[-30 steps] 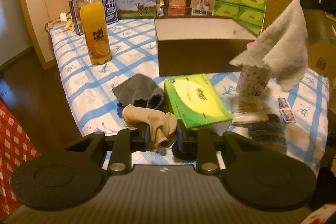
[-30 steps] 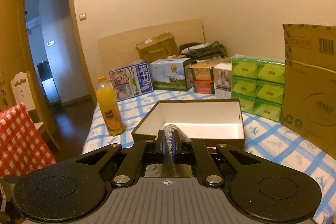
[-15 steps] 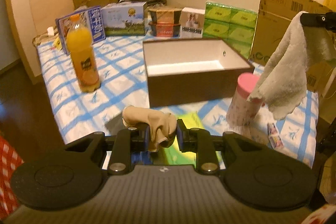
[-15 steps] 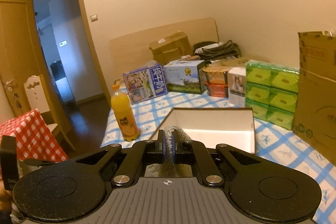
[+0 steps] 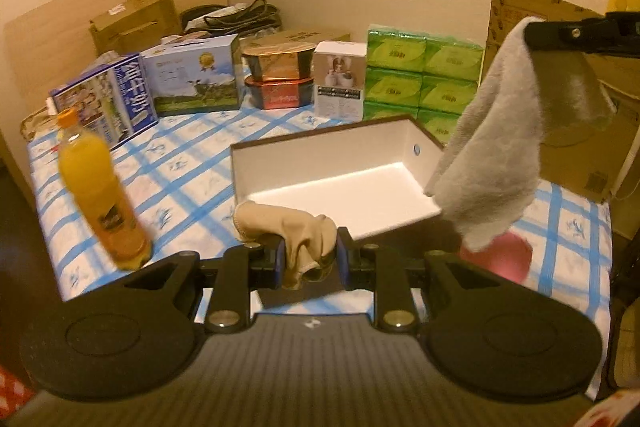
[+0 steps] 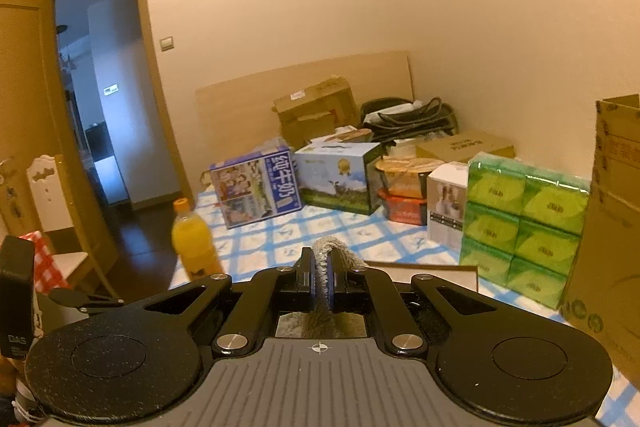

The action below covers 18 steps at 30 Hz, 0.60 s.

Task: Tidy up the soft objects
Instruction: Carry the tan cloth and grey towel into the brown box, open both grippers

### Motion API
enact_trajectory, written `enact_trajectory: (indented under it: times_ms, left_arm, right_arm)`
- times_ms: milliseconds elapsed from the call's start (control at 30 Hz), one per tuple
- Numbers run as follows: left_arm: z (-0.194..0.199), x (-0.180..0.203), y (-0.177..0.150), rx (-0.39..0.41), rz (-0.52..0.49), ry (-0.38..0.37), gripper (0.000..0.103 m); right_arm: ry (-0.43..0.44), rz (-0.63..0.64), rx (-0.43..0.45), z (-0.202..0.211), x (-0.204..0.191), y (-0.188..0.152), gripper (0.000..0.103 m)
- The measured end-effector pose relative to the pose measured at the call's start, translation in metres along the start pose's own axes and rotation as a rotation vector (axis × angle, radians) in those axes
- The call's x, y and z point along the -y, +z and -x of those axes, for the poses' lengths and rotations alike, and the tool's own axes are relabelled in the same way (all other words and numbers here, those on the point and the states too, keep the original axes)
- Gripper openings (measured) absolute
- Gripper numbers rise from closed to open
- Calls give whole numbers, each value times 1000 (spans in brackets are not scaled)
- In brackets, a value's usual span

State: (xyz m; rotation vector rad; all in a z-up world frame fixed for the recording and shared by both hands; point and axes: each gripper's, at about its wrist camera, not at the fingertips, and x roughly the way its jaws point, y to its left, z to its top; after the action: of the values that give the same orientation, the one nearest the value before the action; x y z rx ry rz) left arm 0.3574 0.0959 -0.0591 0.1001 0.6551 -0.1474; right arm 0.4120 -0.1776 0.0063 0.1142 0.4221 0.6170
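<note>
Left gripper (image 5: 310, 259) fingers clenched on a beige sock (image 5: 294, 233) just short of the box's (image 5: 340, 183) near wall; right gripper (image 6: 320, 285) fingers pinch a grey cloth (image 5: 492, 155) hanging over the box's right corner. Risk: cloth drapes over the rim or sock drops short on the bench (image 5: 180, 179) if released early. Box barely shows in the right view; pink object (image 5: 508, 259) under the cloth unidentifiable.

Both wrist views above the table (image 5: 192, 163), facing its far boxes.

The blue milk carton (image 6: 256, 187) reads "纯牛奶"; other labels are illegible.
</note>
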Motion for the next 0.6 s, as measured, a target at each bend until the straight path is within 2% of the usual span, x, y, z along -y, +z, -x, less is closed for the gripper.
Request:
enact_trajectory:
  times_ms: [367,600]
  left_arm:
    - [-94,0,53,-34,-27,-60,23]
    - [-152,2,74,-58,-29,-80,25]
  right_arm:
    - [-72,0,-60,-94,49,9,6]
    - [-100,-76,-42,-141,84,1,6]
